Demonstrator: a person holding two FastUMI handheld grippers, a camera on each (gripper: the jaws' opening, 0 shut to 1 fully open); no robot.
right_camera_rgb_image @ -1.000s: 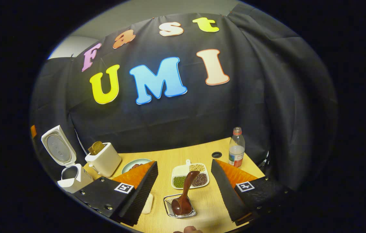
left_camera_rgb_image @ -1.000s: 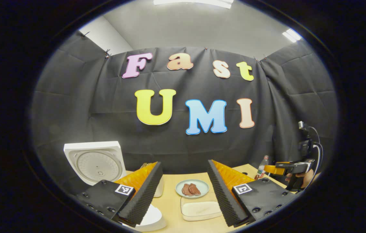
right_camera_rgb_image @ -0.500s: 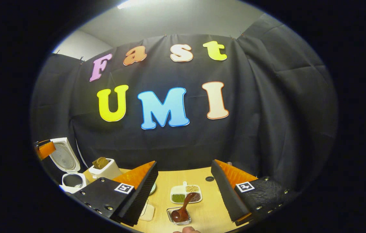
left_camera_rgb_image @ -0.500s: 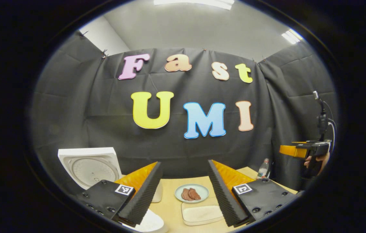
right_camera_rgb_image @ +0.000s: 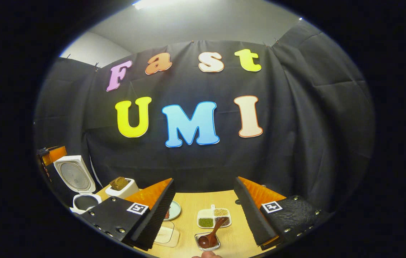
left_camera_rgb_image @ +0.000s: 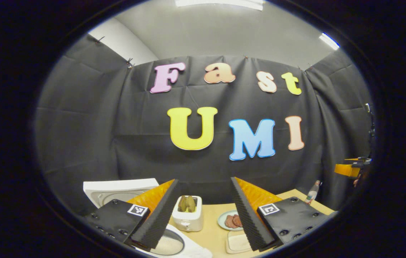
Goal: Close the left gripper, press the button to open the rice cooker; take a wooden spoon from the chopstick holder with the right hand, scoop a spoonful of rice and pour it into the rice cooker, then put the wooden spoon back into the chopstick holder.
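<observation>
- Cooker (right_camera_rgb_image: 77,186): far left on surface (right_camera_rgb_image: 196,204), lid up, pot showing below.
- Toaster (left_camera_rgb_image: 188,213): just right of cooker, bread in slot.
- L tongs (left_camera_rgb_image: 203,215): wide apart, nothing held, above cooker/toaster.
- Plate (left_camera_rgb_image: 229,220) w/ meat, rice tray (left_camera_rgb_image: 237,242): mid surface.
- Spoon (right_camera_rgb_image: 212,234): leaning in holder (right_camera_rgb_image: 207,242), front centre, below bean dish (right_camera_rgb_image: 213,218).
- R tongs (right_camera_rgb_image: 204,215): wide apart, nothing held, above spoon.
</observation>
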